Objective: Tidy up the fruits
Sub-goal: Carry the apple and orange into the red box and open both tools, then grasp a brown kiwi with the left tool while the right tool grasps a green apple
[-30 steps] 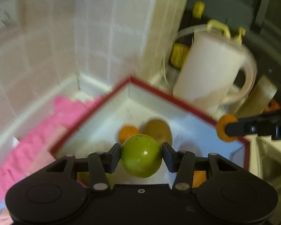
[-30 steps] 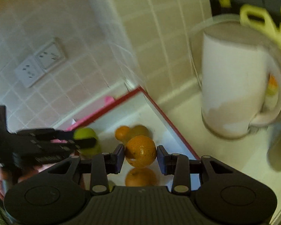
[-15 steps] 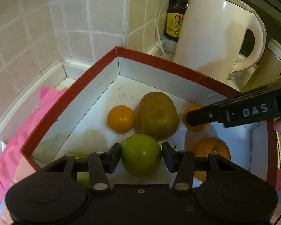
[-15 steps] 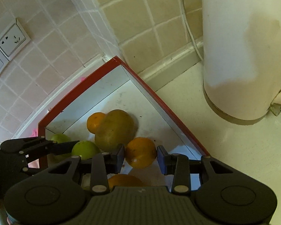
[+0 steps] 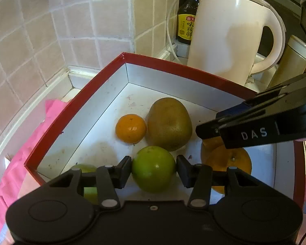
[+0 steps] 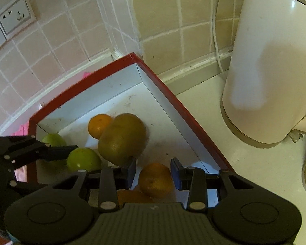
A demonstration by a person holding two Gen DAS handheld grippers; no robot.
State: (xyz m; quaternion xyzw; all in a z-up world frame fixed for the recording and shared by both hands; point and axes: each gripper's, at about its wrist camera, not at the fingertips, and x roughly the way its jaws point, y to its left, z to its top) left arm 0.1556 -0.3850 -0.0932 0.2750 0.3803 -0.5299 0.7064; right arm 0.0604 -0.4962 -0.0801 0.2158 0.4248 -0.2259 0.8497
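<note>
Compared with a second ago, both grippers are seen lower over the red box (image 5: 169, 66). A green fruit (image 5: 153, 168) is clamped by the left gripper (image 5: 154, 171) above the box floor. An orange (image 6: 155, 179) is gripped by the right gripper (image 6: 153, 173), nearer the box's right wall. The kettle (image 6: 271, 65) is now sharp.

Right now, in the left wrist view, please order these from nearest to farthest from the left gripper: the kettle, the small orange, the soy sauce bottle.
1. small orange: in the red-rimmed box, just beyond the left gripper, slightly to its left.
2. kettle: outside the box, behind its far wall, to the right.
3. soy sauce bottle: farthest, against the tiled wall, partly behind the kettle.
</note>
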